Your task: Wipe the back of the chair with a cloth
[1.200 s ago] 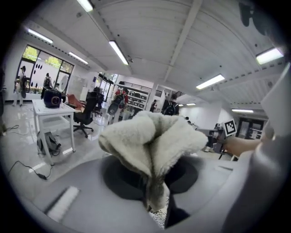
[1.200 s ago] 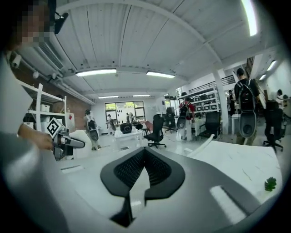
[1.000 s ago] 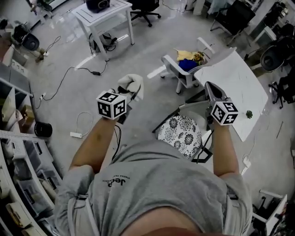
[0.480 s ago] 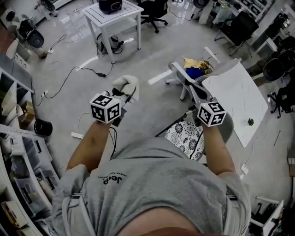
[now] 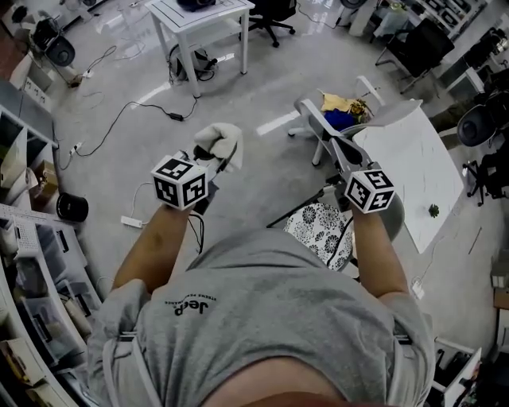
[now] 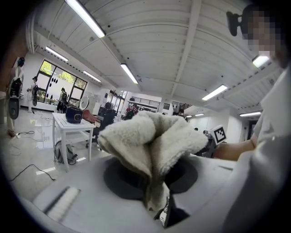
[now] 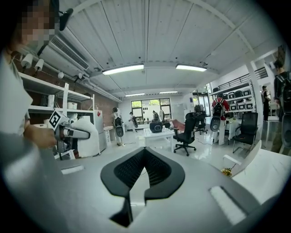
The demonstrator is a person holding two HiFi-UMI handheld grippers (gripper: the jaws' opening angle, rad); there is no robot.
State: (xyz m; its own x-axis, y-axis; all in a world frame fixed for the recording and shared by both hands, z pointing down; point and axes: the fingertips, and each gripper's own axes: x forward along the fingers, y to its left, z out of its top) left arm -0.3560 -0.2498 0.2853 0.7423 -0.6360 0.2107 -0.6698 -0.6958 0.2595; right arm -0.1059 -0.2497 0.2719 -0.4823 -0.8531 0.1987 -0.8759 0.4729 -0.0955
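In the head view my left gripper (image 5: 215, 156) is shut on a fluffy cream cloth (image 5: 220, 141), held out over the bare floor. The cloth (image 6: 150, 141) fills the left gripper view and hides the jaw tips of the left gripper (image 6: 153, 175). A grey office chair (image 5: 316, 127) with yellow and blue things on its seat stands ahead to the right. My right gripper (image 5: 347, 156) is just in front of it, apart from it. In the right gripper view the right gripper (image 7: 144, 152) is shut and holds nothing, and the cloth (image 7: 86, 136) shows at the left.
A white slab-like table (image 5: 409, 159) lies right of the chair. A floral seat cushion (image 5: 316, 228) is below my right arm. Behind stand a white table (image 5: 203, 20) and a black office chair (image 5: 274, 12). Cables (image 5: 119, 119) trail over the floor; shelving (image 5: 24, 238) lines the left.
My right gripper has drawn left from the white table's edge toward the grey chair. The left gripper has kept the cloth, shifting only slightly.
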